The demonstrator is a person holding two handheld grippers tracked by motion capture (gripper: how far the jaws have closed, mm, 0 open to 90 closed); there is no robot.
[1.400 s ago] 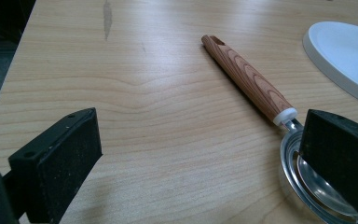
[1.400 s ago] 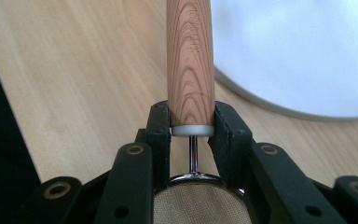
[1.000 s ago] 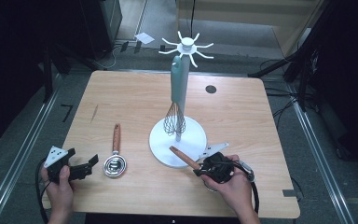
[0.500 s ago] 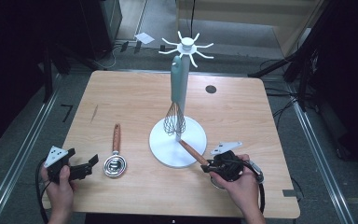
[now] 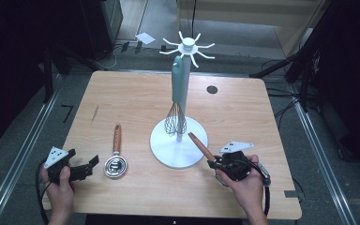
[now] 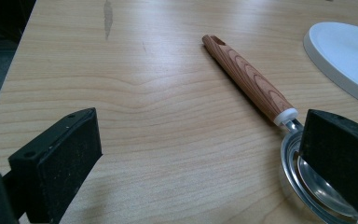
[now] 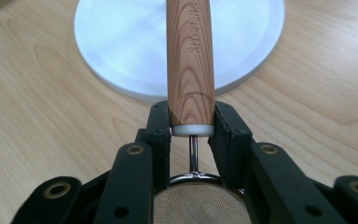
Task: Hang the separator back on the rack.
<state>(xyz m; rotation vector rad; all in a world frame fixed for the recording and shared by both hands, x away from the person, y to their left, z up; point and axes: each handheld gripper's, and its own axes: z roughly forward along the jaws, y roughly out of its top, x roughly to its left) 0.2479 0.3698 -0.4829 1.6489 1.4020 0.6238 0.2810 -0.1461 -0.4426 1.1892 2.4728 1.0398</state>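
1. Right gripper view: right gripper (image 7: 192, 122) has its jaws pinched on the lower end of the wooden handle of a mesh strainer (image 7: 190, 70), just above the white collar; the mesh bowl sits back between the gripper links. In the high view the right gripper (image 5: 215, 163) holds the strainer (image 5: 200, 146) with the handle angled up over the edge of the white stand base (image 5: 178, 145).
2. Left gripper (image 5: 92, 164) rests on the table (image 5: 136, 101) with jaws spread, nothing between them; a second utensil, a metal scoop with wooden handle (image 5: 116, 156), lies just beside it.
3. Risk: the grip is near one end of a round, smooth handle, so the strainer could pivot or slip in the pads when tilted up.
4. Risk: the handle tip is close to the hanging whisk (image 5: 175, 119) and the stand post (image 5: 180, 89); a careless swing could knock them or rock the stand.
5. Risk: the hooks (image 5: 188, 46) are thin and high; a missed handle hole would drop the strainer.
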